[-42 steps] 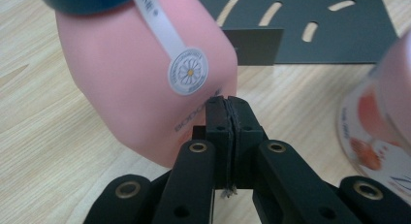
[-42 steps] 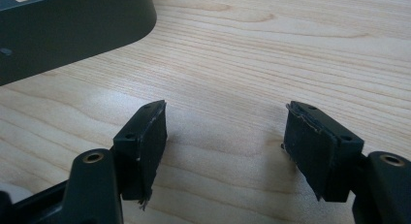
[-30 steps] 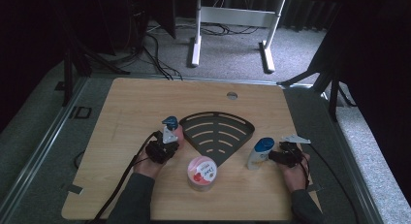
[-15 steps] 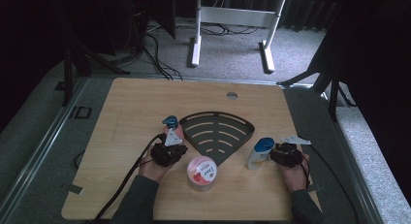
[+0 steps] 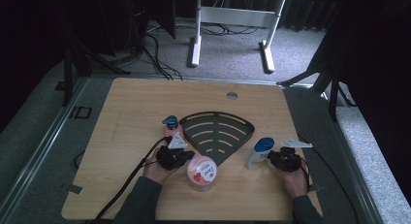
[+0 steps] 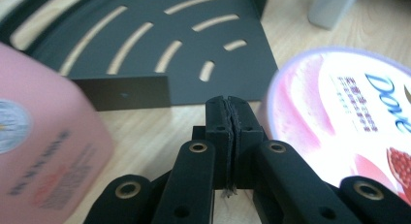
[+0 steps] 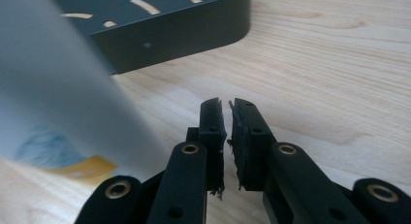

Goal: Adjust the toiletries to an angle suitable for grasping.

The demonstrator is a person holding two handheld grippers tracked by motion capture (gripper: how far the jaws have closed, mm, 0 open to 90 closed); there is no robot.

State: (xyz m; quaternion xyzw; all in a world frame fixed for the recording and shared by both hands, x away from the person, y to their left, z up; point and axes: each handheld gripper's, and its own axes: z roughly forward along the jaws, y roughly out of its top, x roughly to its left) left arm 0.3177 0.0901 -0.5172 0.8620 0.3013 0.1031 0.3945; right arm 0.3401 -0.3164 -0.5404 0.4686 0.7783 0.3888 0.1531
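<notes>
A white desk frame (image 5: 232,25) stands on grey carpet (image 5: 291,54) beyond the table. Black cables (image 5: 155,49) trail beside it.

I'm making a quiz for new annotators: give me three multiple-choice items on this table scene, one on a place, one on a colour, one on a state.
1. Where does the round Dove tub stand?
A. inside the black corner rack
B. on the table, just in front of the rack's pointed corner
C. on the floor

2. What colour is the cap of the white bottle by the right hand-held gripper?
A. blue
B. red
C. yellow

3. How do the jaws of the left hand-held gripper stand?
A. wide open
B. closed on the pink bottle
C. closed together with nothing between them

Key:
1 B: the high view shows the tub on bare wood at the black corner rack's tip.
2 A: the cap is blue from above.
3 C: the left gripper view shows the pads meeting, the pink bottle beside them.
</notes>
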